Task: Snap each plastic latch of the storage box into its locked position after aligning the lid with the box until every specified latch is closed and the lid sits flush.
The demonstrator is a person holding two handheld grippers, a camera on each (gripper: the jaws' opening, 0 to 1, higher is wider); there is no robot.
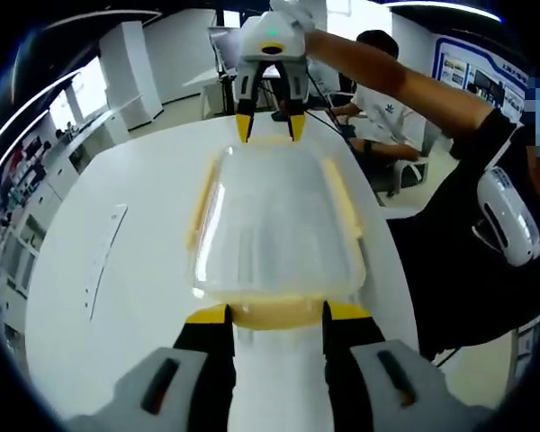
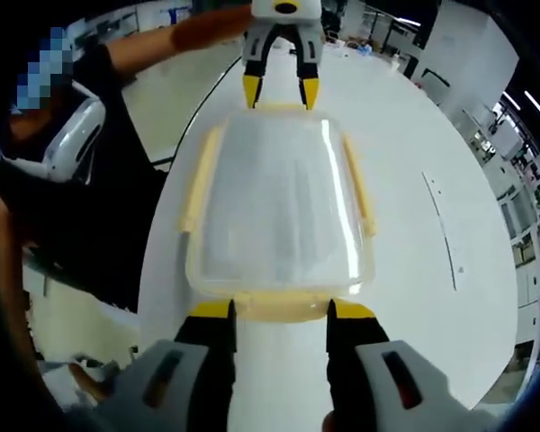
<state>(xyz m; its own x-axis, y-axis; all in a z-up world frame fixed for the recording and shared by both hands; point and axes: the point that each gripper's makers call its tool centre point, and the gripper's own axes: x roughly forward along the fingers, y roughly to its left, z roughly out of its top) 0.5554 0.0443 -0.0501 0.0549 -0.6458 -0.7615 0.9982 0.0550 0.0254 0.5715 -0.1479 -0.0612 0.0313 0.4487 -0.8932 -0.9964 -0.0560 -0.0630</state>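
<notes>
Clear-lidded storage box (image 1: 274, 229) on white desk (image 1: 117, 270): left tool (image 1: 276, 313) and right tool (image 2: 279, 309) (jaws spread) straddle opposite yellow end latches.

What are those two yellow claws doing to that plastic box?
A person holds a gripper in each hand at opposite short ends of a clear-lidded storage box on a white table. The left gripper and the right gripper each sit open around a yellow end latch, seemingly ready to press it.

clear lidded storage box (image 1: 274, 225), yellow latches (image 1: 274, 315), on table
</notes>
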